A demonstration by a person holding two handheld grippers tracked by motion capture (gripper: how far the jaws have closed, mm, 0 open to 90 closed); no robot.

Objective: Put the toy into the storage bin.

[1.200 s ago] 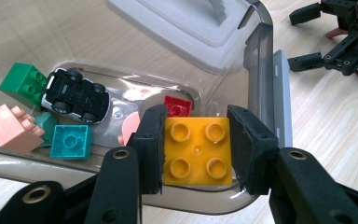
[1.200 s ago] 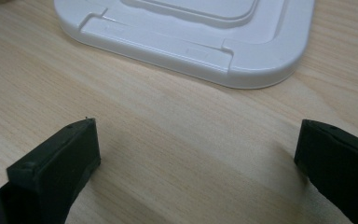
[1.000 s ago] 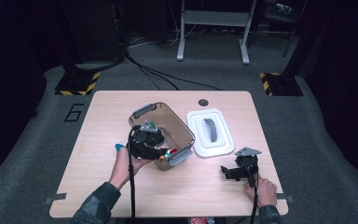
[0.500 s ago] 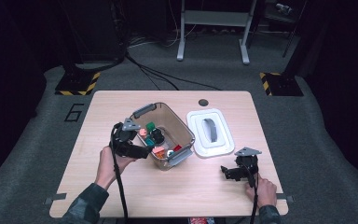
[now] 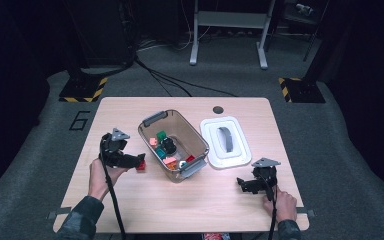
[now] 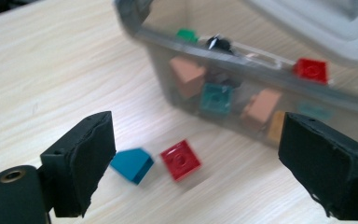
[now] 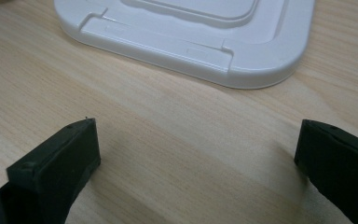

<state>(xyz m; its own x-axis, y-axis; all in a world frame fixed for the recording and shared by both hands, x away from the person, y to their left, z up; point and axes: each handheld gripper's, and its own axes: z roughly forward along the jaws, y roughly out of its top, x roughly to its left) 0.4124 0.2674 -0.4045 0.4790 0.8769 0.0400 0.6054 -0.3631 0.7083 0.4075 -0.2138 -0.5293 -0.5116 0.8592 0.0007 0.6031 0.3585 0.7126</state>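
Left hand-held gripper (image 6: 196,158) wide, jaws just been opening, nothing pinched; red brick (image 6: 181,159) and blue brick (image 6: 131,165) lie loose on the table (image 6: 51,70) between them, beside the bin (image 6: 242,70). Risk: a jaw clips a brick and skids it off. Right hand-held gripper (image 7: 196,163) wide, empty, near the lid (image 7: 191,37)

My left gripper (image 5: 139,161) sits left of the bin (image 5: 198,145), two loose bricks (image 6: 181,159) on the table (image 5: 130,110) between my jaws. Lid (image 5: 242,157) lies right of the bin, my right gripper (image 5: 241,183) just in front of it.
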